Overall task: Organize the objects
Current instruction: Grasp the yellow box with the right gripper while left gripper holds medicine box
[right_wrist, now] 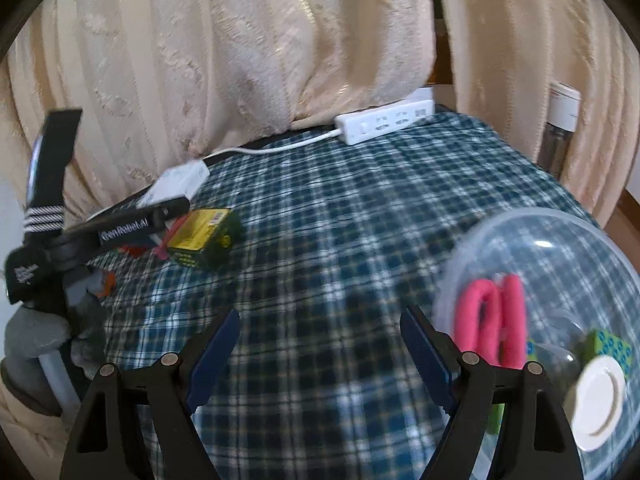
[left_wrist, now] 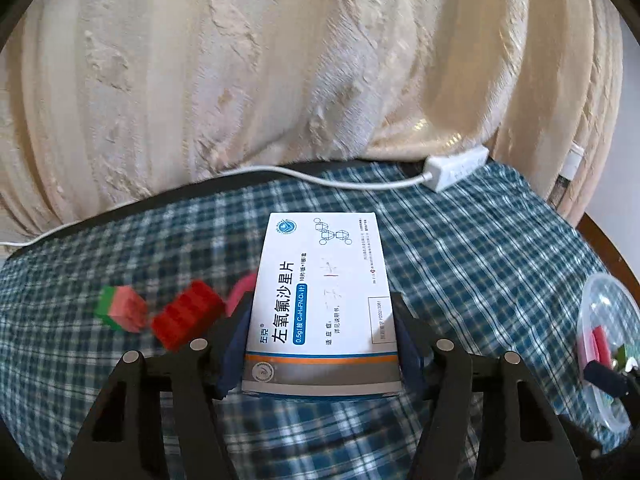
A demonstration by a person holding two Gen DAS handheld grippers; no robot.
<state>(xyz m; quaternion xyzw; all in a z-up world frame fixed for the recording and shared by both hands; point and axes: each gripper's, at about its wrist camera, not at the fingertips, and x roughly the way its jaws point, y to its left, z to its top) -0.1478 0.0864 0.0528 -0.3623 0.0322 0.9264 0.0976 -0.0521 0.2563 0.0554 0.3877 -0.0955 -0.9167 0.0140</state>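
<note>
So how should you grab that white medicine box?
Grip the medicine box across its two long narrow edges, near the end closest to the camera, coming from that end. It lies flat and long, and the left gripper already has its pads on those edges.

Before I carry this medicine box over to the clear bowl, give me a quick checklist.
1. Left gripper jaws on the medicine box sides: ok.
2. Box level in the grip: ok.
3. Right gripper empty, jaws apart: ok.
4. Cloth between box and clear bowl free of objects: ok.
5. Room in the bowl beside the pink loop: cannot tell.
6. Red block clear of the box: ok.
</note>
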